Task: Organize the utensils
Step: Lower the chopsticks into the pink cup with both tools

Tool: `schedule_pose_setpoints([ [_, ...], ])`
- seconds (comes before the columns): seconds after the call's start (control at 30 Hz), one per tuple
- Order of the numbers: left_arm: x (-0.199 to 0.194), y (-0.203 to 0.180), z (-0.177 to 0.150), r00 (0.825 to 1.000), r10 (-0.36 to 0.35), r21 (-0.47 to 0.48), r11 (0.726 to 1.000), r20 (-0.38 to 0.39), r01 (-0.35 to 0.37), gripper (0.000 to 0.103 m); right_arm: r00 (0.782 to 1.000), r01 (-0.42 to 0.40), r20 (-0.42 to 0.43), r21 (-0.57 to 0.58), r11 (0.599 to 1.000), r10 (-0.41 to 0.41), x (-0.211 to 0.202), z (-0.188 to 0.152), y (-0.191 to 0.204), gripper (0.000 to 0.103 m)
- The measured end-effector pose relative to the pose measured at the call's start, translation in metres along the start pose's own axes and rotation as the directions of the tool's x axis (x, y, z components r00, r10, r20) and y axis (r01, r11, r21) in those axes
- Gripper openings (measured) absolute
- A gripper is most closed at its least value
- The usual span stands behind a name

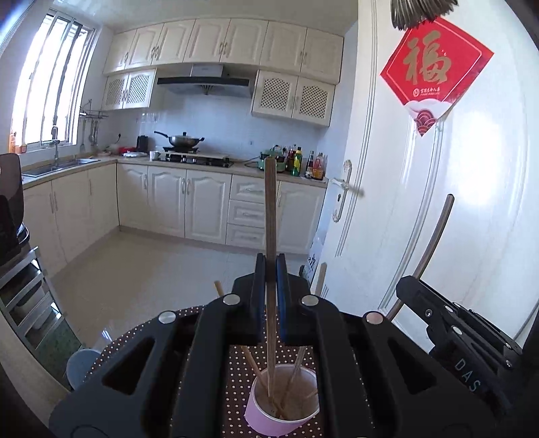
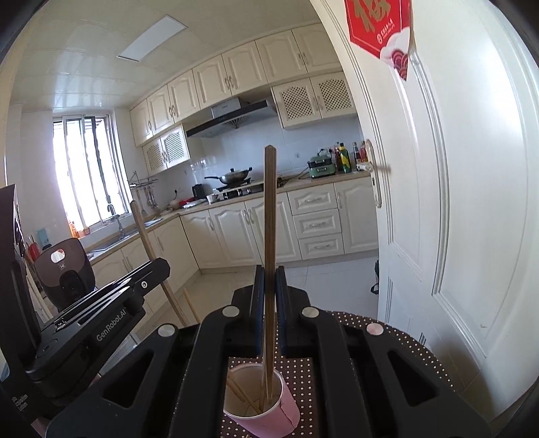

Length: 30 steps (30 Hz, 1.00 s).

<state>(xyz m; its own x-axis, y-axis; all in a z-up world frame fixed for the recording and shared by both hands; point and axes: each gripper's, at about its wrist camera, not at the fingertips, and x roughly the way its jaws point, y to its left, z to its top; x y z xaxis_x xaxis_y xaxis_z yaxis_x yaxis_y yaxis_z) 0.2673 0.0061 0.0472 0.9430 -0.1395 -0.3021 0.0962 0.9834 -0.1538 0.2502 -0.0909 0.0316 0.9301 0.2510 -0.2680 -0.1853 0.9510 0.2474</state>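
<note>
Both grippers [image 1: 270,266] [image 2: 269,276] near-level, chopsticks [image 1: 270,209] [image 2: 269,209] seemingly upright.

The pink cup [image 1: 281,407] hides the chopsticks' [image 1: 269,377] lower ends, the red door decoration [image 2: 380,27] is cut off by the right wrist view's top edge, and the distant counter bottles [image 1: 308,163] show no readable labels.

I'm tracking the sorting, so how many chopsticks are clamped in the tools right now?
2. One dark chopstick stands upright in the left tool, a second dark chopstick in the right tool. Lighter ones lie loose in the pink paper cup.
</note>
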Motion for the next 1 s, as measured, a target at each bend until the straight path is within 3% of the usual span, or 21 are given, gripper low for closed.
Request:
schedule_pose_setpoints([
  [0.43,0.025,0.014,-0.024,0.998,-0.002,-0.026,1.0,-0.069,0.0,0.006,0.992,0.01,-0.128,0.018,1.0,-0.007,0.036,-0.023,0.0,0.005],
  [1.0,0.048,0.015,-0.045,0.992,-0.059,-0.024,0.998,-0.113,0.056,0.006,0.988,0.037,-0.147,-0.001,0.999,-0.037,0.046,-0.027,0.003,0.007],
])
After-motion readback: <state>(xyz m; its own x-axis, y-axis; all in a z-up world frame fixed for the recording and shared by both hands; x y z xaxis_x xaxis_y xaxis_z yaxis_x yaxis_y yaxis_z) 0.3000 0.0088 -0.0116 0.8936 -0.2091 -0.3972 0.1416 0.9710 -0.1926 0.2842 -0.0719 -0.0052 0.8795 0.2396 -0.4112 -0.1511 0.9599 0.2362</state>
